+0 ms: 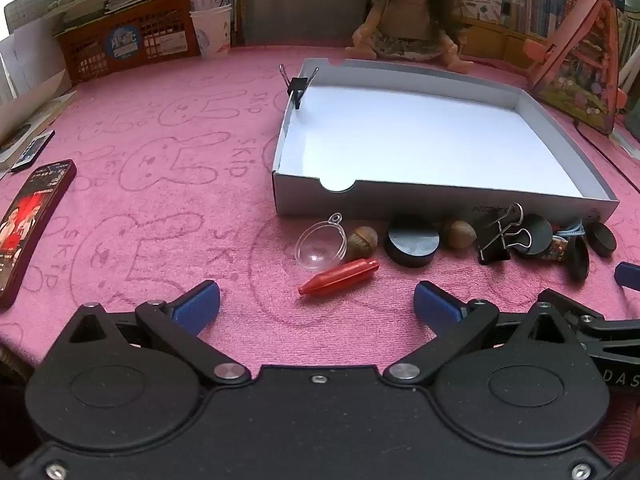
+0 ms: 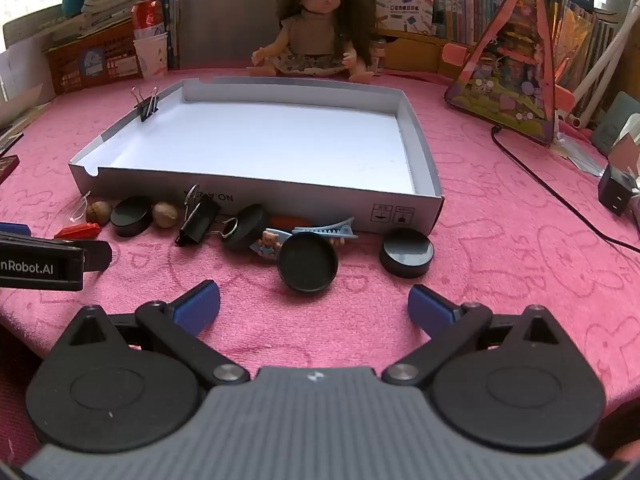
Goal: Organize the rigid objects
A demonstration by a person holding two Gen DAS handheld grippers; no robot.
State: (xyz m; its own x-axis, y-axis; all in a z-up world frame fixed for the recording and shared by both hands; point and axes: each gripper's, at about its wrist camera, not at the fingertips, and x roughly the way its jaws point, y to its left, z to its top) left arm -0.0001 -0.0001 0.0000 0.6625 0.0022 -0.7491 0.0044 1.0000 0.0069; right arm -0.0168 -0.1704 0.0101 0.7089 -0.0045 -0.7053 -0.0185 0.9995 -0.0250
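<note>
With both the left gripper (image 1: pixel 317 307) and right gripper (image 2: pixel 314 306) spread wide and empty, the red tapered plastic capsule (image 1: pixel 340 277) lies just ahead of the left fingers, likely light, stiff and slippery, best pinched across its thicker middle.

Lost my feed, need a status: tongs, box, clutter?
Left tongs open, right tongs open, both empty. Box empty, one clip on its wall. Lids, nuts, clips lined up outside.
</note>
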